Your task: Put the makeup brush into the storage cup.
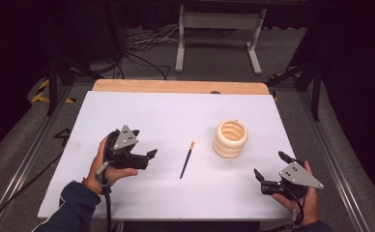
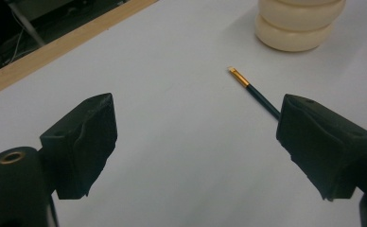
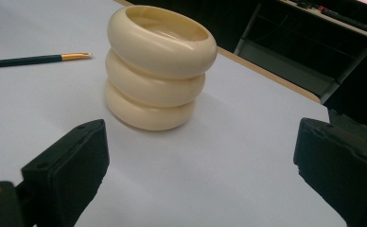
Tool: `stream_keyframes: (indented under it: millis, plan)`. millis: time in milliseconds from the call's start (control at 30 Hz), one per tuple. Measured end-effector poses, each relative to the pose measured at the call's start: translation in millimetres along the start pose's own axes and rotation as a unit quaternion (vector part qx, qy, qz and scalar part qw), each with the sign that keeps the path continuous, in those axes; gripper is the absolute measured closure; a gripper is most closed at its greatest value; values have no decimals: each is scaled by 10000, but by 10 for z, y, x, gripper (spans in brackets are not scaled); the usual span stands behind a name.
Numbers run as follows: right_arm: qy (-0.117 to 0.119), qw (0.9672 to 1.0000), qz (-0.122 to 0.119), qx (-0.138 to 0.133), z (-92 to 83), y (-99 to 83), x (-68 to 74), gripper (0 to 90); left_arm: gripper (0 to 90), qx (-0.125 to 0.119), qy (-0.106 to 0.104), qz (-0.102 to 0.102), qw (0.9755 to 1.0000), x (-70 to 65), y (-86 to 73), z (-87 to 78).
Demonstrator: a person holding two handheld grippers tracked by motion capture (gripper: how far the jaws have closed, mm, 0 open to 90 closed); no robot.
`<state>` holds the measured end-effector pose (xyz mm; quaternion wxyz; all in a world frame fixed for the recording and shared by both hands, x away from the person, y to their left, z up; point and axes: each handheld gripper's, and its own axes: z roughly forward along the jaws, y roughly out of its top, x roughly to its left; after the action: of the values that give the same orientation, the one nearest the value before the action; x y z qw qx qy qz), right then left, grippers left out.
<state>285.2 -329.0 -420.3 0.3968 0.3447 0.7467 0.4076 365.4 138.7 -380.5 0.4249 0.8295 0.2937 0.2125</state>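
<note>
White table (image 1: 142,111): brush (image 1: 186,160) lies ungrasped ahead of the spread left gripper (image 1: 144,145); right gripper (image 1: 268,166), also spread, is aimed at the cream holder (image 1: 230,139).

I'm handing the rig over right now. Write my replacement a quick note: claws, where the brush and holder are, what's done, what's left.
Left claw: open, empty, left of the brush.
Right claw: open, empty, near the table's front right corner.
Brush: flat on the table, between the claws, apart from the holder.
Holder: upright, looks empty, right of the brush.
Done: nothing gripped yet.
Left: probably pick up the brush and stand it in the holder.
</note>
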Motion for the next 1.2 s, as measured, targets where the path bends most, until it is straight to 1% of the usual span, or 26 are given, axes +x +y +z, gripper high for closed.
stream_keyframes:
  millis: [33,67,167,267,367,400,433,500,567,633,700,733,800,867,933,1000,1033,1100,1167,1200]
  plan:
    - [-24,10000,-18,9,1,0,2,48,143,33,-26,27,10000,-23,28,30]
    - [-71,10000,-34,9,0,1,2,50,144,71,-58,12,10000,-45,53,57]
    - [-89,10000,-12,23,-3,1,-1,50,182,197,-132,58,9997,-83,102,110]
    - [-104,9999,-32,67,3,-3,1,50,204,308,-201,37,9993,-116,150,165]
    - [-108,9999,-43,101,15,-6,3,50,205,531,-170,2,9984,-150,207,224]
    - [-108,9999,-51,111,17,-7,5,49,204,569,-170,-41,9982,-157,220,241]
    - [-108,9998,-59,122,18,-7,8,50,205,653,-236,-138,9975,-170,248,277]
    - [-120,9998,-100,147,20,-7,15,50,220,772,-305,-245,9963,-192,287,333]
    - [-121,9997,-105,165,24,-10,14,50,241,868,-358,-286,9952,-223,329,385]
    - [-123,9997,-94,174,26,-14,12,50,255,1024,-429,-309,9933,-262,380,462]
    - [-138,9997,-89,185,27,-17,9,50,302,1163,-499,-353,9913,-283,412,526]
    - [-148,9997,-82,183,26,-19,7,51,314,1269,-555,-421,9895,-294,430,572]
    - [-152,9997,-78,192,27,-21,0,51,319,1617,-703,-501,9830,-322,471,705]
    - [-156,9996,-71,211,30,-26,-3,51,318,1890,-694,-470,9784,-352,499,813]
    - [-153,9996,-83,242,33,-28,0,51,320,2112,-710,-493,9736,-382,519,912]
    - [-161,9995,-101,256,36,-29,2,51,322,2274,-707,-465,9701,-421,531,990]
    - [-160,9995,-98,261,38,-29,1,51,326,2326,-742,-436,9688,-440,534,1031]
    - [-150,9994,-105,281,41,-30,4,51,347,2491,-779,-421,9644,-475,541,1108]
    - [-144,9993,-145,323,49,-33,9,54,378,2623,-809,-420,9607,-495,548,1176]
    - [-142,9991,-169,356,53,-34,14,54,388,2721,-781,-411,9582,-506,551,1214]
